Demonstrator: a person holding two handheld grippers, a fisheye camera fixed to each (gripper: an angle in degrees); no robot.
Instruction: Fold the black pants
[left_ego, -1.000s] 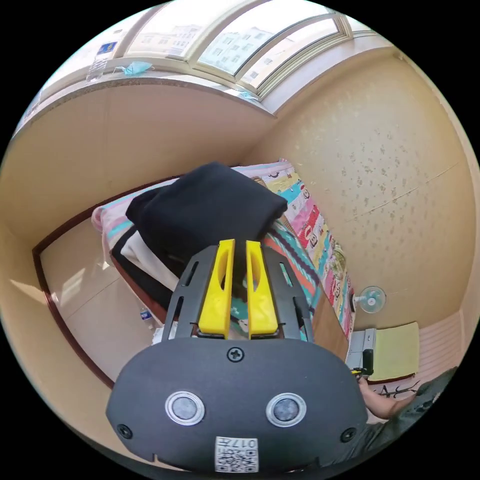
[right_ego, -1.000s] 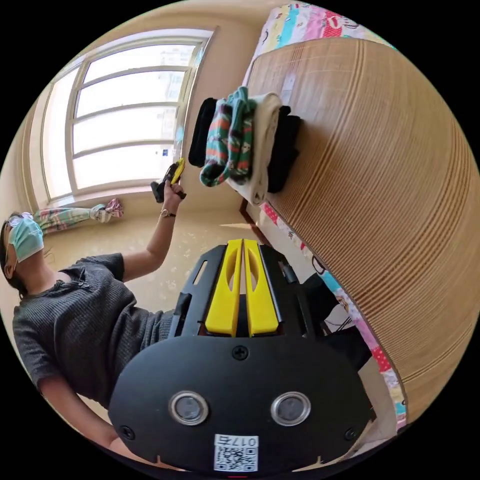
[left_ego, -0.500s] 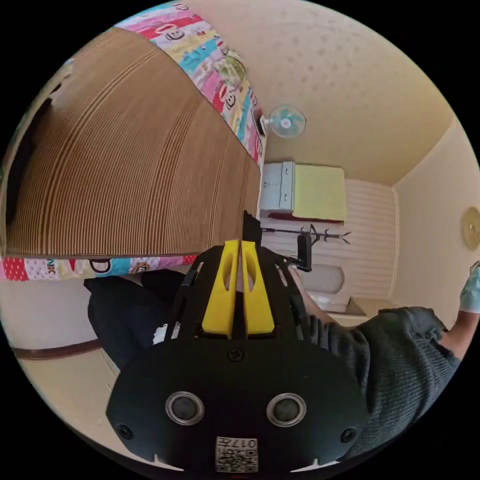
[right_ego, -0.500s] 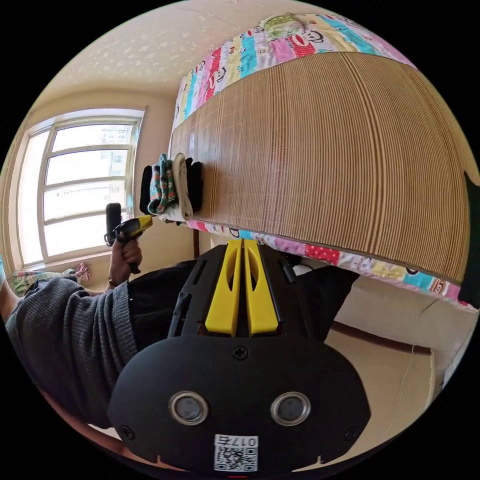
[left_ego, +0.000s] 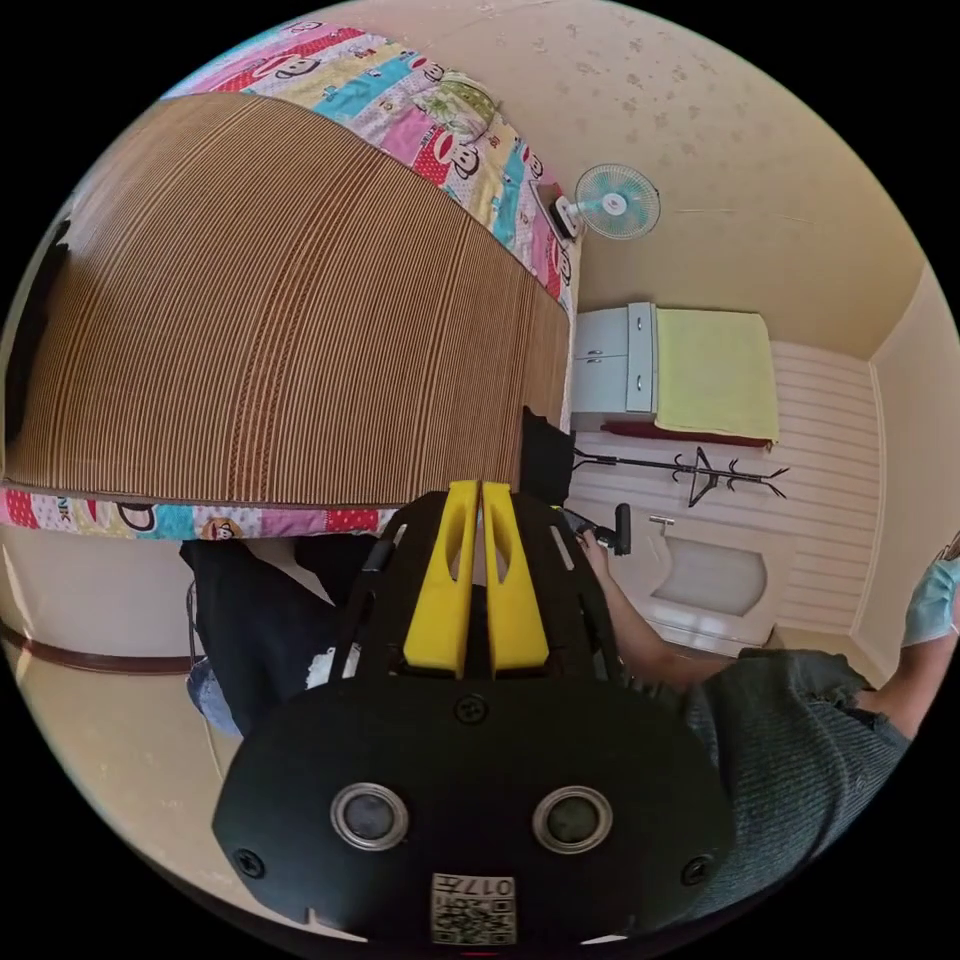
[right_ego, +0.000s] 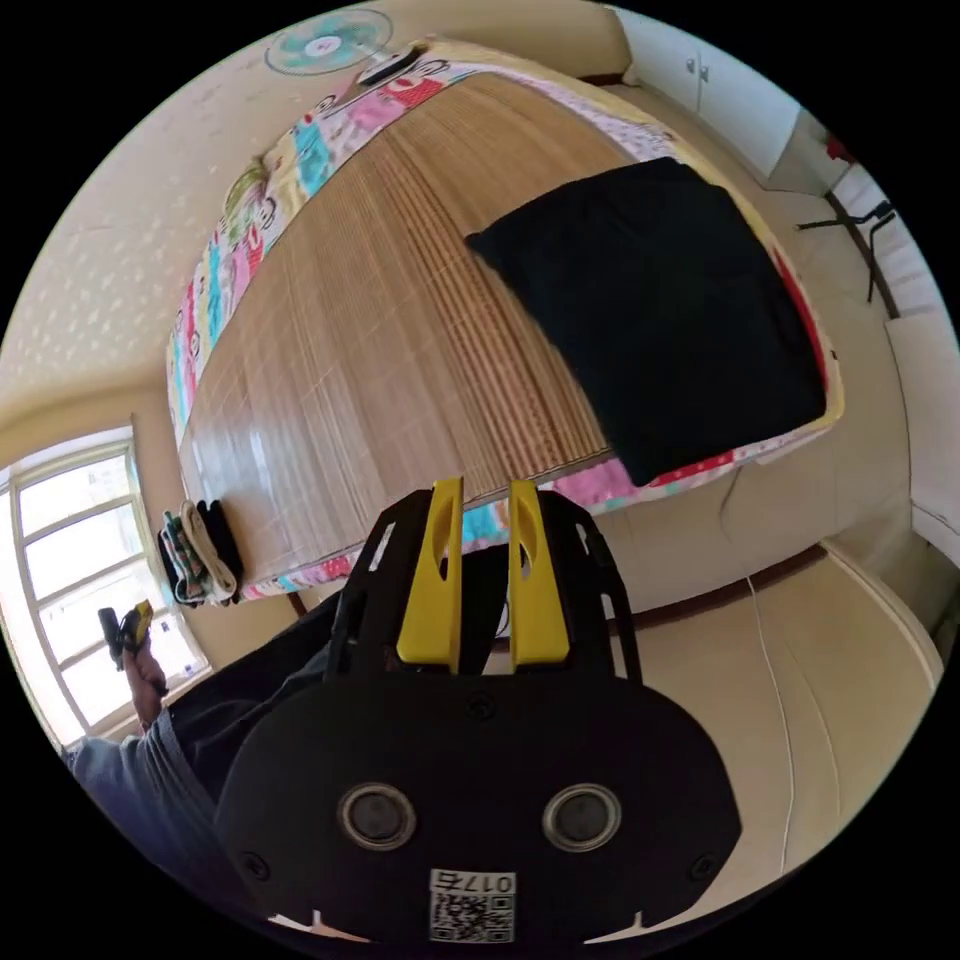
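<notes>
The black pants (right_ego: 660, 310) are lying flat on the bamboo mat (right_ego: 400, 340), untouched. The right gripper (right_ego: 485, 500) is hovering slightly spread, the left gripper (left_ego: 478, 497) pressed together. Approaching squarely toward a garment edge looks advisable.

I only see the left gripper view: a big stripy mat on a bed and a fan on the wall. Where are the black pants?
Observer: In the right gripper view the black pants lie folded flat on the bamboo mat, near the bed's edge.
Operator: Is a claw holding them?
Observer: No. The right claw has a small gap between its jaws, nothing in it, and sits apart from the pants.
Operator: Is anything else on the bed?
Observer: Yes, a stack of folded clothes sits at the mat's far end, toward the window.
Operator: Where is my claw?
Observer: A hand holds the left claw up in front of that window.
</notes>
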